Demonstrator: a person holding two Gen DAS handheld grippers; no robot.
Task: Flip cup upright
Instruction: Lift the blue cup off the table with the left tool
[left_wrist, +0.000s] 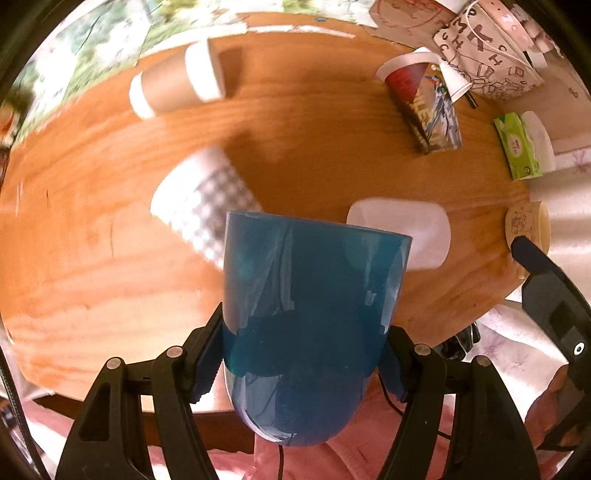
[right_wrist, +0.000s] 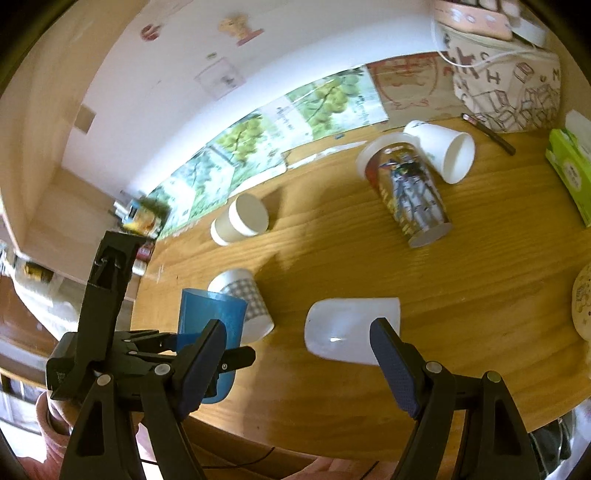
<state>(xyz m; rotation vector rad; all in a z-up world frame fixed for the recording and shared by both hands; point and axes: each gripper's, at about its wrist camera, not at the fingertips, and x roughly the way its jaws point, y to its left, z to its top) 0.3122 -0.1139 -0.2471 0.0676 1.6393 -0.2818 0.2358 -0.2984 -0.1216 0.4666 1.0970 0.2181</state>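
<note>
While the left gripper (left_wrist: 303, 354) clamps the blue cup (left_wrist: 310, 317) between its fingers at lower centre of its view, mouth pointing away over the table (left_wrist: 92, 258), the right gripper (right_wrist: 299, 354) hangs spread wide before a fallen white cup (right_wrist: 351, 328).

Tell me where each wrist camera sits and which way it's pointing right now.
Left wrist: rides the left gripper, looking along its fingers, which are clamped on the blue cup, toward the wooden table; the right gripper's finger shows at right.
Right wrist: rides the open right gripper, aimed down at the lying white cup; the left gripper and a pink sleeve show at left.
Shared: blue cup, white cup, checkered paper cup, printed tumbler.
</note>
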